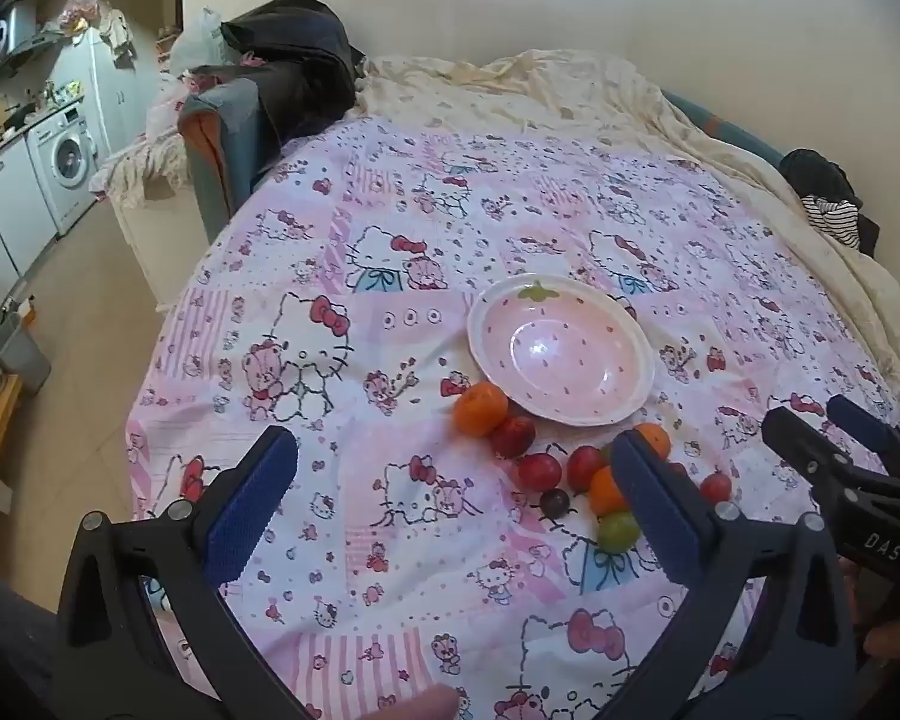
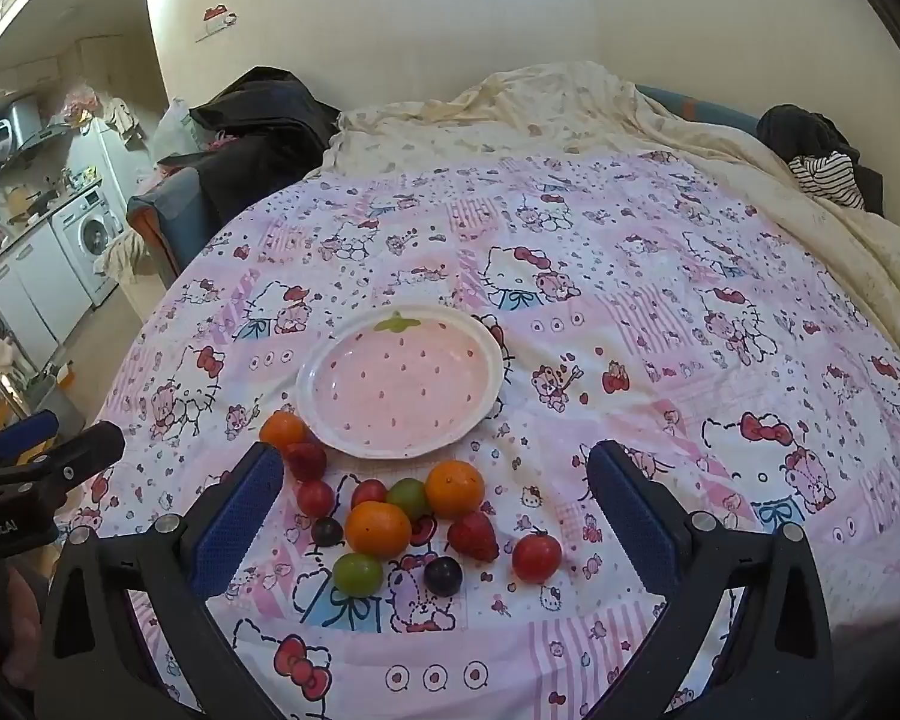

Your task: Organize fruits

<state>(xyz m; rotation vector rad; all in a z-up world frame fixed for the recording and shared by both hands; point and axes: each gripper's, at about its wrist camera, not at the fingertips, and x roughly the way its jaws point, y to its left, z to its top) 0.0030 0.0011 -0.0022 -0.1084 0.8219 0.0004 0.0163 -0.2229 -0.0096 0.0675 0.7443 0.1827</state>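
Note:
An empty pink strawberry-patterned plate [image 2: 491,363] [image 1: 480,330] lies on the cartoon-cat bedsheet. Several small fruits sit loose on the sheet just in front of it: three oranges [image 2: 378,528], green fruits [image 2: 357,573], a strawberry [image 2: 473,535], a cherry tomato [image 2: 536,557], dark grapes [image 2: 443,576] and red plums [image 2: 306,459]. My right gripper [image 2: 435,459] hovers open above the pile, holding nothing. My left gripper [image 1: 450,480] is open too, to the left of the fruits; its right finger hides part of the pile. Each gripper shows at the edge of the other's view: right gripper [image 1: 822,420], left gripper [image 2: 60,438].
A cream blanket [image 2: 570,114] is bunched along the back of the bed by the wall. Dark clothes [image 2: 258,120] lie at the back left, a striped garment [image 2: 822,177] at the back right. Left of the bed are bare floor, cabinets and a washing machine [image 1: 69,159].

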